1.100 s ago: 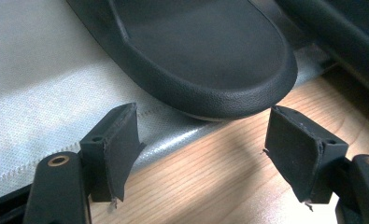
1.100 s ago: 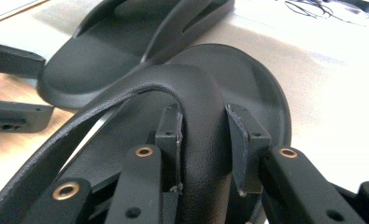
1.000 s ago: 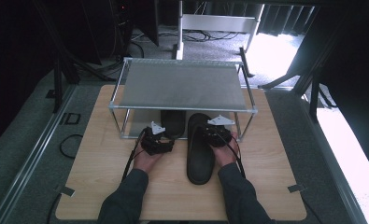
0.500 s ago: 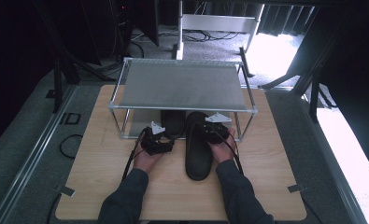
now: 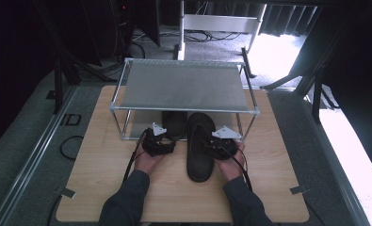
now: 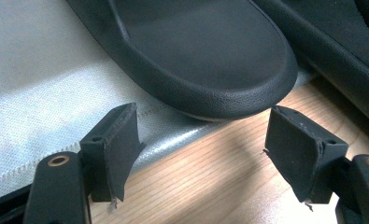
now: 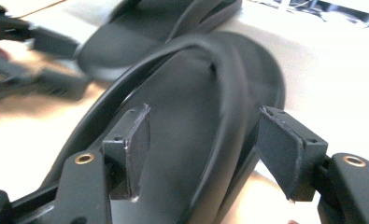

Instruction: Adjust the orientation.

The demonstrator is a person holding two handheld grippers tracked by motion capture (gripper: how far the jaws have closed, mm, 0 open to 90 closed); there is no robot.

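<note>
Two black sandals lie side by side at the front of a wire rack (image 5: 183, 87). The left sandal (image 5: 174, 123) rests on the rack's grey lower mat (image 6: 42, 93), its heel (image 6: 205, 51) hanging over the edge just ahead of my left gripper (image 6: 201, 140), which is open with nothing between its jaws. The right sandal (image 5: 200, 146) lies half under the rack and half out on the wooden table. My right gripper (image 7: 205, 140) is open, and its jaws straddle that sandal's strap (image 7: 229, 107). From above, the left gripper (image 5: 161, 140) and the right gripper (image 5: 213, 142) flank the sandals.
The rack's mesh top shelf covers the back half of the wooden table (image 5: 278, 188). Thin metal posts (image 5: 122, 125) stand at the rack's front corners. Cables trail from both grippers toward the near edge. Dark stands and floor cables surround the table.
The right sandal has slid a little farther toward the rack with my right gripper over it. The left gripper has stayed put.
</note>
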